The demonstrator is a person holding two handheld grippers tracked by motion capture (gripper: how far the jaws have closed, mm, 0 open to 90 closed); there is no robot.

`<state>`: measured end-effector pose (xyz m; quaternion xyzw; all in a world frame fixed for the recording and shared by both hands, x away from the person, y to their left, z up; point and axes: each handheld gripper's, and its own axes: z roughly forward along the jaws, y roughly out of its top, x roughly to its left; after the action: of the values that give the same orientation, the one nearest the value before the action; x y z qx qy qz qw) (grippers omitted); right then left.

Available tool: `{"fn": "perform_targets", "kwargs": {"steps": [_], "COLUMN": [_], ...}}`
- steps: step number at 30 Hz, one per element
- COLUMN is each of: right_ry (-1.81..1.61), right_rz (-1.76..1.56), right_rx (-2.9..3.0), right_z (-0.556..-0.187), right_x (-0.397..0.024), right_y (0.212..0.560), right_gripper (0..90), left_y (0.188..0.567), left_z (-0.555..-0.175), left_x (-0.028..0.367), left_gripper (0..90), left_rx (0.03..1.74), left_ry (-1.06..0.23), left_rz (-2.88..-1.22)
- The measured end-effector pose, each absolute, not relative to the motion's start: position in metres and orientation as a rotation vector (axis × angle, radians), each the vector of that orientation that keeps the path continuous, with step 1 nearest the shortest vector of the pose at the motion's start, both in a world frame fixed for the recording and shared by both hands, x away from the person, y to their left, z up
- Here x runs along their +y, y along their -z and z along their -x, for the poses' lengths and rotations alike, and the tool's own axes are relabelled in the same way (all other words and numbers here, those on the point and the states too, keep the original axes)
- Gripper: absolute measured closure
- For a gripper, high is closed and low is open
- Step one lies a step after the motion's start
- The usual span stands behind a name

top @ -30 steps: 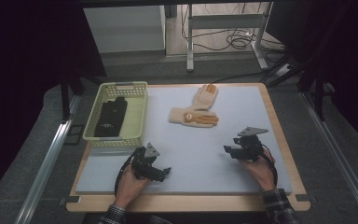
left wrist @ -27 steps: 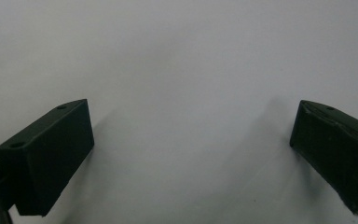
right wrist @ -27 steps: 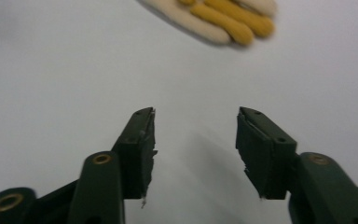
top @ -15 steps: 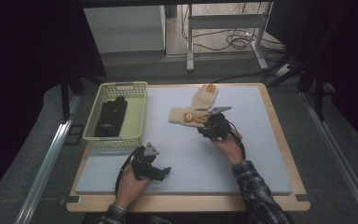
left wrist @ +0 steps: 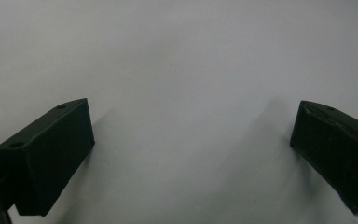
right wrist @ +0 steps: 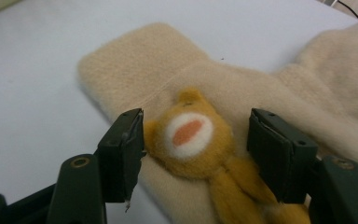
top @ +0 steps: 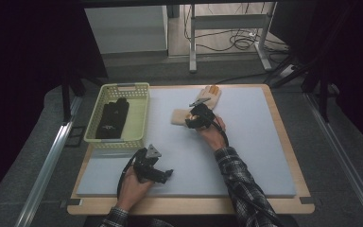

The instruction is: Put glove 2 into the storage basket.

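cream glove (right wrist: 177,70) with an orange bear patch (right wrist: 191,140) lay on the grey mat (top: 264,156), just right of the yellow basket (top: 139,113). right gripper (right wrist: 193,144) straddled the bear's head, its jaws having just opened, not pressing. since a second earlier this gripper had crossed from the mat's right side to the glove. left gripper (top: 153,168) had stayed below the basket, jaws wide over bare mat. no readable writing showed.

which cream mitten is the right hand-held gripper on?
The nearer cream mitten, cuff pointing toward the basket; right hand-held gripper straddles its orange bear patch. The far mitten lies untouched.
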<state>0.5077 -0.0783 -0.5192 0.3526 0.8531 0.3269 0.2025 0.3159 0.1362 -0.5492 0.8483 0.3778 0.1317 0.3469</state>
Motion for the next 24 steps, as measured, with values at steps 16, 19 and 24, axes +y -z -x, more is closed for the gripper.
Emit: {"fn": "perform_targets", "kwargs": {"steps": [16, 19, 24], "right_ry": [-0.951, -0.963, -0.924], "right_rz": [-0.887, -0.865, -0.861], "right_rx": [2.479, 2.498, 2.550], "right_z": [-0.467, -0.452, -0.436], "right_x": [-0.095, -0.102, -0.113], "right_y": [0.481, 0.475, 0.487], "right_gripper": [60.2, 59.7, 43.2], "left_y": [0.549, 0.549, 0.549], "left_z": [-0.316, -0.316, -0.316], "left_x": [0.136, 0.136, 0.136], "left_gripper": [0.0, 0.0, 0.0], "left_rx": [0.979, 0.978, 0.979], "left_ry": [-0.343, -0.343, -0.342], "left_rz": [-2.202, -2.204, -2.205]}}
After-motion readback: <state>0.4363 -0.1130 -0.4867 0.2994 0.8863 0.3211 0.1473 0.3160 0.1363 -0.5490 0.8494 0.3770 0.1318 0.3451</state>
